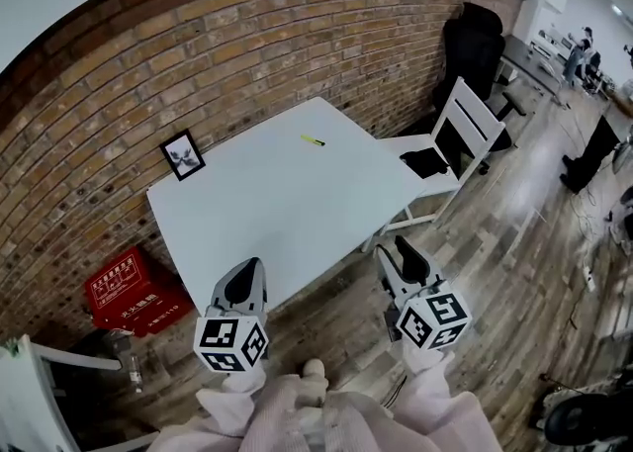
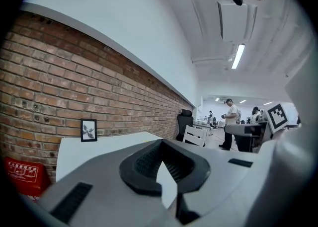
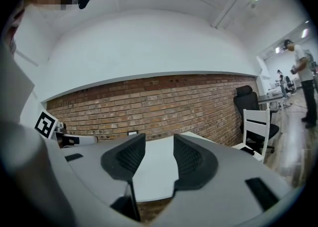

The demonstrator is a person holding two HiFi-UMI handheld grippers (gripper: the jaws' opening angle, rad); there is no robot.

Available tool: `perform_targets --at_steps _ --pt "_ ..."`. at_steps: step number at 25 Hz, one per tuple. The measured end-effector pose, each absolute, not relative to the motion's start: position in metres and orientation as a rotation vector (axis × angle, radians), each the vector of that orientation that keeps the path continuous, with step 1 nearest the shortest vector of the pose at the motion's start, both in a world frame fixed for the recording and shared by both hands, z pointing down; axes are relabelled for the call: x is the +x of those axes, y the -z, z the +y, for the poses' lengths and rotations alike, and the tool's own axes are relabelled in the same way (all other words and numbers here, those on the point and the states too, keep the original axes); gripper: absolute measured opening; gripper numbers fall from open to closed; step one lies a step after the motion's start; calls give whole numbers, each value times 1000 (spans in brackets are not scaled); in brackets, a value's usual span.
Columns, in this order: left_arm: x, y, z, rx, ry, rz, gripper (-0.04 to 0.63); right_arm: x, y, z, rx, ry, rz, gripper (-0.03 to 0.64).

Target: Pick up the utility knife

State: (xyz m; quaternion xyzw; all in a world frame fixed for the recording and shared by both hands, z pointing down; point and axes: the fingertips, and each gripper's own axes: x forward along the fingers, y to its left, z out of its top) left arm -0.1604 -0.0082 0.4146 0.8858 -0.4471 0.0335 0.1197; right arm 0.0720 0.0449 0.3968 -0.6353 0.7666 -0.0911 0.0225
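The utility knife, small and yellow-green, lies on the far part of the white table, towards the brick wall. Both grippers hang over the wooden floor, short of the table's near edge and far from the knife. My left gripper has its black pads meeting at the tips, and nothing is held. My right gripper is open, and a clear gap shows the table between its pads. I cannot make out the knife in either gripper view.
A small framed picture leans against the brick wall at the table's far left. A white chair stands at the table's right, with a black office chair behind it. A red box sits on the floor at the left. People stand far off on the right.
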Motion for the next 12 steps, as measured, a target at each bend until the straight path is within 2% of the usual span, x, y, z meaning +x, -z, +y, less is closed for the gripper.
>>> perform_targets --at_steps 12 --pt "-146 -422 -57 2600 -107 -1256 -6 80 -401 -7 -1987 299 2352 164"
